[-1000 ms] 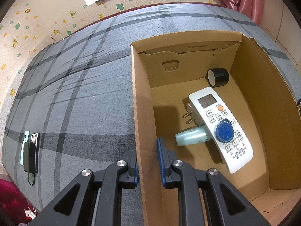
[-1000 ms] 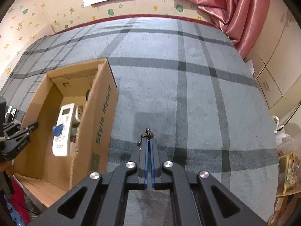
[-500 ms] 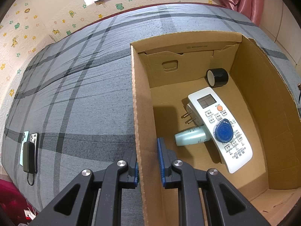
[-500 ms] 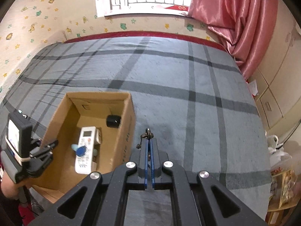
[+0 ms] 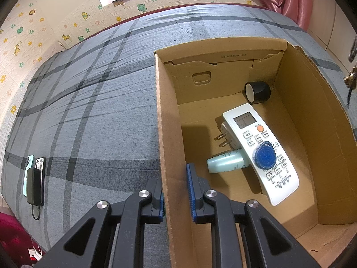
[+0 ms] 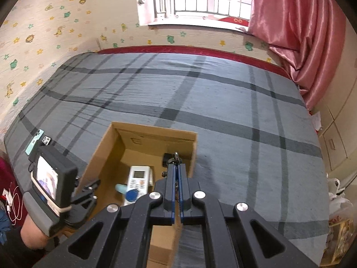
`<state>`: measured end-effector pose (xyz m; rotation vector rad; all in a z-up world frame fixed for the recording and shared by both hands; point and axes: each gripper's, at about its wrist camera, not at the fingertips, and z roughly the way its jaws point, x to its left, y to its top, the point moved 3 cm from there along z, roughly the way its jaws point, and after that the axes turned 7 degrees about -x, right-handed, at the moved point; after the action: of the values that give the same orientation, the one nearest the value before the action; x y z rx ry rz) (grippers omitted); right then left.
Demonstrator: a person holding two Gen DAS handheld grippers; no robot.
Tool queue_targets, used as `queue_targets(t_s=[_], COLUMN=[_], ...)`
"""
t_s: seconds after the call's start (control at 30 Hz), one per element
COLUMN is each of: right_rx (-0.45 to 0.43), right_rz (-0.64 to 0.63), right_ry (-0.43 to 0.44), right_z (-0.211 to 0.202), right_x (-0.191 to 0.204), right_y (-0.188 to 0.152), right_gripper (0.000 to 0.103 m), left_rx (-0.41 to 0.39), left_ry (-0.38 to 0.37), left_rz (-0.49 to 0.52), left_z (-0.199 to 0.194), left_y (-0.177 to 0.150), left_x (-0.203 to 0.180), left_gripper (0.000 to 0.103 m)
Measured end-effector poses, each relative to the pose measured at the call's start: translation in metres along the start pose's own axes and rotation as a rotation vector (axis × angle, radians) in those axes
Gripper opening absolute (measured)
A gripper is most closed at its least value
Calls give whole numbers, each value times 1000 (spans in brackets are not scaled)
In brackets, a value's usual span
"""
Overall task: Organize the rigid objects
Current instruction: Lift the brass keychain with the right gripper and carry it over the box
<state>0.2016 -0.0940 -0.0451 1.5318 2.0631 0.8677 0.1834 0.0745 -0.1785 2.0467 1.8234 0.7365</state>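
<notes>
1. Right claw (image 6: 176, 179) clenched on a small keychain (image 6: 175, 157), poised above the cardboard box (image 6: 111, 154) on the bed.
2. Left claw (image 5: 176, 192) straddles the box's left wall; contact unclear.
3. Release over bare floor beside the remote control (image 5: 260, 151), clear of the black tape roll (image 5: 257, 92).

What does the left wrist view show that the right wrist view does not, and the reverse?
Only the left wrist view shows the plug under the remote and the left gripper clamping the box wall. Only the right wrist view shows the window, the small metal item pinched in the right gripper, and the left gripper's screen. Both show the cardboard box, the remote, the blue tag, the pale green bottle, the black cylinder and the phones on the bed.
</notes>
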Motion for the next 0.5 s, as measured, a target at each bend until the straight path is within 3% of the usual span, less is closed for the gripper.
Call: queue_targets(t_s=[0.5], right_rx=[87], right_rz=[-19], right_ry=[33], right_z=[51], right_x=[38], right_y=[-25], right_gripper=[0], left_rx=[0], left_ry=[-5], left_rz=[-3], left_z=[0], left_y=[0], left_x=[-2], left_gripper=[17])
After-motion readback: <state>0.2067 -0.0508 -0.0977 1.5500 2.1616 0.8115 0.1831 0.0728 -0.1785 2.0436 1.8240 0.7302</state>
